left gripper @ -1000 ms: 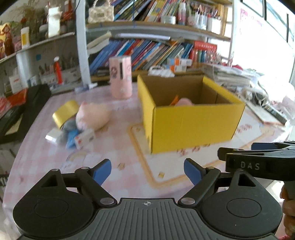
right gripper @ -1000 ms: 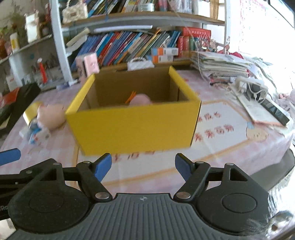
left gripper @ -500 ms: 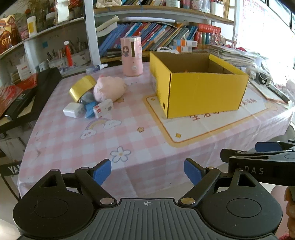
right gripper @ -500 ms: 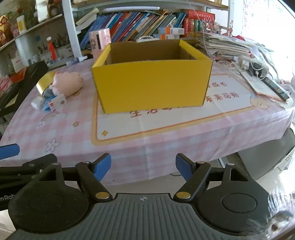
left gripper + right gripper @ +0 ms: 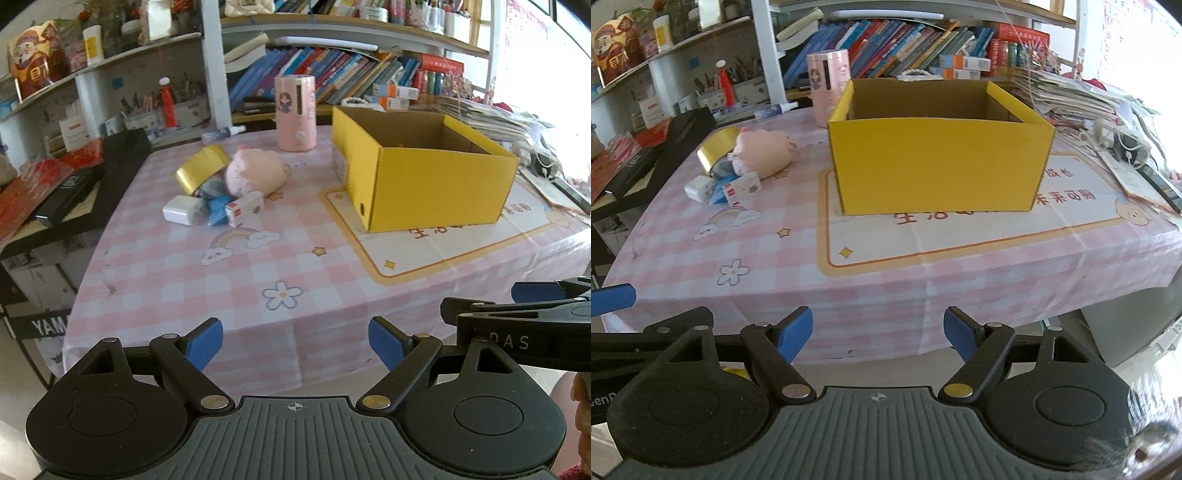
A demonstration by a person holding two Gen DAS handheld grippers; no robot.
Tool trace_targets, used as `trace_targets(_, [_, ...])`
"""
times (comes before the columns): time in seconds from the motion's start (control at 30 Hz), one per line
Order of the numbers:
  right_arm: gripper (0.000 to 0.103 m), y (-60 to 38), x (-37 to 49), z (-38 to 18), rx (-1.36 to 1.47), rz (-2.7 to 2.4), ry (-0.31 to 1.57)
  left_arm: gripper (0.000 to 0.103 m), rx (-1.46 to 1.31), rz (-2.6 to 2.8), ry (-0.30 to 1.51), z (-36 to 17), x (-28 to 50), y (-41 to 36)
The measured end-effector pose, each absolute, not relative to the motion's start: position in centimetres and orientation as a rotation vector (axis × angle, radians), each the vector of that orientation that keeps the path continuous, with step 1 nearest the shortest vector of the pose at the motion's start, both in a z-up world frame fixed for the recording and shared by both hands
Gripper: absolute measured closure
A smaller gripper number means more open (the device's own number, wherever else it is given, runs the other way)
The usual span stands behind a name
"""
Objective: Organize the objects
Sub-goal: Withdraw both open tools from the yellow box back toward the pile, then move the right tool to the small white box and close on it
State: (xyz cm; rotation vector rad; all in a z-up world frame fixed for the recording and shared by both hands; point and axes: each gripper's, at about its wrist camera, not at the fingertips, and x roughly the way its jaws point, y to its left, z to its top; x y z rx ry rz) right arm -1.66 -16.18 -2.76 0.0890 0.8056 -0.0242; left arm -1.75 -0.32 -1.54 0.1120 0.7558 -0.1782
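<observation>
While right view hides box (image 5: 938,166) floor (left glimpses orange).

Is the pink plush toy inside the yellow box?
No, the pink plush toy lies on the tablecloth left of the yellow box.

The clearest lettering is "DAS", in pale capitals on the black body of the right gripper (image 5: 524,325) where it enters the left wrist view. Low at the left edge of that view, white capitals "YAM" stand on a dark panel (image 5: 40,325) under the table, cut off by the tablecloth. In the right wrist view the other gripper's black arm (image 5: 602,397) carries pale letters that seem to read "enD", cropped by the frame edge. The white mat (image 5: 960,229) beneath the yellow box (image 5: 938,166) bears a row of red Chinese characters, upside down from this side and too blurred to read.
</observation>
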Motion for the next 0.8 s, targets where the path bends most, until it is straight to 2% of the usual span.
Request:
trace_targets(0.27, [0.026, -13.9, -0.7, -2.2, 0.059, 0.044, 0.794, 0.014, 0.077, -0.108, 0.747, -1.0, -1.9, 2.0])
trace_targets(0.4, [0.027, -12.7, -0.1, -2.1, 0.043, 0.082, 0.79, 0.009, 0.065, -0.055, 0.747, -1.0, -1.7, 3.1])
trace_targets(0.8, [0.028, -10.3, 3.4, -2.1, 0.019, 0.165, 0.788, 0.007, 0.01, 0.01, 0.742, -1.1, 0.7, 5.4])
